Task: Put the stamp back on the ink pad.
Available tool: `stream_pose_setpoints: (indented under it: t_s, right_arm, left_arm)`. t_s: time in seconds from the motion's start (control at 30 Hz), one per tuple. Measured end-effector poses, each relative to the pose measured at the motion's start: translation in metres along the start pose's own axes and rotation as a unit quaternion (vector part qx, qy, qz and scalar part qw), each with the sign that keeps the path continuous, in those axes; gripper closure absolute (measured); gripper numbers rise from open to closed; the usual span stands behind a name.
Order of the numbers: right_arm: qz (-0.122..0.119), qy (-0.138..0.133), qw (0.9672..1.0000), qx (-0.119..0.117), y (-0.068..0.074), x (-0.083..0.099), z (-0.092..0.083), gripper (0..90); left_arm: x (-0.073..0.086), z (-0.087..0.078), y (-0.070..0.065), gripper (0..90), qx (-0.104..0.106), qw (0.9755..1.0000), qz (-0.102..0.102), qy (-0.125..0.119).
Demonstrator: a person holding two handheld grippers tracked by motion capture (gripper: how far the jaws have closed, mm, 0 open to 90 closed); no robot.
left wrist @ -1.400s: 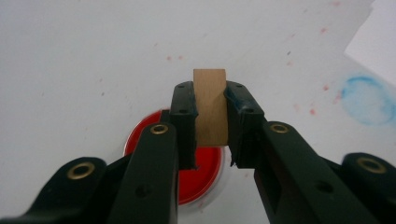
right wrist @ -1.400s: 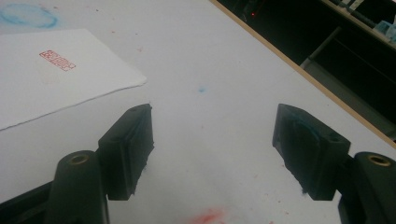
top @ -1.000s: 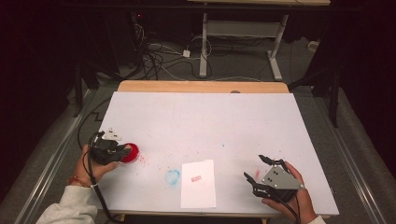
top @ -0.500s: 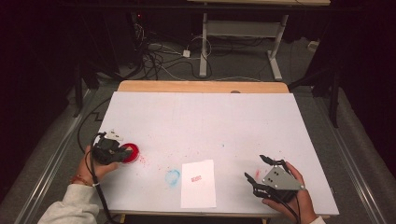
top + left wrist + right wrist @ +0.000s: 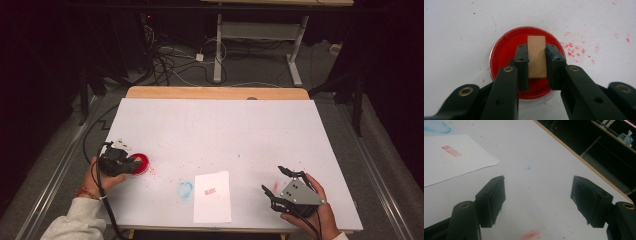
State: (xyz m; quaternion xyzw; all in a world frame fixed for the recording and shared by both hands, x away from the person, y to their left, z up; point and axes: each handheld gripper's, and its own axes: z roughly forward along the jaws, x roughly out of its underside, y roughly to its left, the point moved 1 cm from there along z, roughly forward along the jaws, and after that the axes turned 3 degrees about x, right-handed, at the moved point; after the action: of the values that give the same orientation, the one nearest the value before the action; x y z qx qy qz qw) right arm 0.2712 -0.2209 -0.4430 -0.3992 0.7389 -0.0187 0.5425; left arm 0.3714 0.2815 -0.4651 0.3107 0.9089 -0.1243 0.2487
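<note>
High view: the left tongs (image 5: 131,165) sit over a round red pad (image 5: 140,162) near the worktop's (image 5: 220,125) left edge; the right tongs (image 5: 278,186), spread wide and holding nothing, rest by the near right corner, wide bare room beyond.

Left gripper view: jaws clamp a wooden block (image 5: 537,57), seemingly a stamp, on the glossy pad.

Right gripper view: flat paper (image 5: 454,157), red-stamped, lies left.

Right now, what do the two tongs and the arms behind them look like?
Both are black two-jaw tools with brass-coloured rivets. The right tongs carry a grey three-cornered plate on top; the left tongs have a small white part at the back and a black cable trailing toward the table edge. The left arm wears a pale grey sleeve and a reddish wristband.
</note>
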Motion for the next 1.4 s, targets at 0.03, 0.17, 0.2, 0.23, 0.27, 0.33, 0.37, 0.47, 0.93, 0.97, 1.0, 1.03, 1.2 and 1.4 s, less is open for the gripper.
stream_pose_setpoints:
  t_s: [0.03,0.17,0.2,0.23,0.27,0.33,0.37,0.47,0.93,0.97,1.0,1.03,1.2,1.4]
  right_arm:
    - [0.001,0.001,1.0000,0.001,0.000,0.000,0.000,28.2]
    - [-0.004,0.001,1.0000,0.001,0.001,0.000,0.000,28.0]
    - [-0.005,0.001,1.0000,0.002,0.002,0.000,0.000,28.1]
    - [-0.005,0.001,1.0000,0.002,0.002,0.000,0.000,28.0]
    - [-0.005,0.001,1.0000,0.002,0.002,0.000,0.000,28.1]
    - [-0.005,0.000,1.0000,0.002,0.002,-0.001,0.000,28.1]
    - [-0.005,0.000,1.0000,0.002,0.002,-0.001,0.000,28.1]
    - [-0.006,0.000,1.0000,0.001,0.001,-0.001,0.000,28.1]
    - [-0.002,-0.001,1.0000,0.000,0.001,0.000,0.000,28.2]
    - [-0.001,-0.001,1.0000,-0.001,0.001,0.000,0.000,28.1]
    - [0.001,-0.001,1.0000,-0.001,0.001,0.000,0.000,28.1]
    - [0.001,-0.003,1.0000,-0.002,0.000,0.000,0.000,28.2]
    - [0.011,-0.011,0.9999,0.001,-0.001,0.000,-0.002,28.7]
    - [0.017,-0.011,0.9998,-0.002,-0.002,0.000,-0.002,28.6]
  left_arm:
    - [0.000,0.000,0.000,70.2,0.000,1.0000,0.004,0.003]
    - [-0.001,-0.005,-0.001,64.4,-0.004,0.9999,0.000,-0.012]
    - [-0.001,-0.007,-0.001,62.2,-0.006,0.9998,0.000,-0.018]
    - [-0.001,-0.009,-0.001,61.2,-0.007,0.9997,0.001,-0.023]
    - [-0.002,-0.011,-0.002,60.2,-0.011,0.9995,0.000,-0.028]
    - [-0.003,-0.014,-0.004,56.9,-0.015,0.9990,0.005,-0.041]
    - [-0.004,-0.016,-0.006,56.1,-0.019,0.9986,0.010,-0.048]
    - [-0.006,-0.019,-0.010,52.3,-0.027,0.9972,0.020,-0.067]
    - [-0.013,-0.020,-0.033,34.1,-0.057,0.9833,0.063,-0.161]
    - [-0.014,-0.021,-0.035,33.0,-0.056,0.9817,0.065,-0.170]
    - [-0.014,-0.022,-0.037,32.5,-0.061,0.9795,0.068,-0.179]
    - [-0.014,-0.023,-0.038,31.4,-0.067,0.9768,0.070,-0.191]
    - [-0.016,-0.026,-0.047,27.1,-0.073,0.9706,0.079,-0.215]
    - [-0.020,-0.028,-0.060,22.2,-0.081,0.9632,0.105,-0.233]
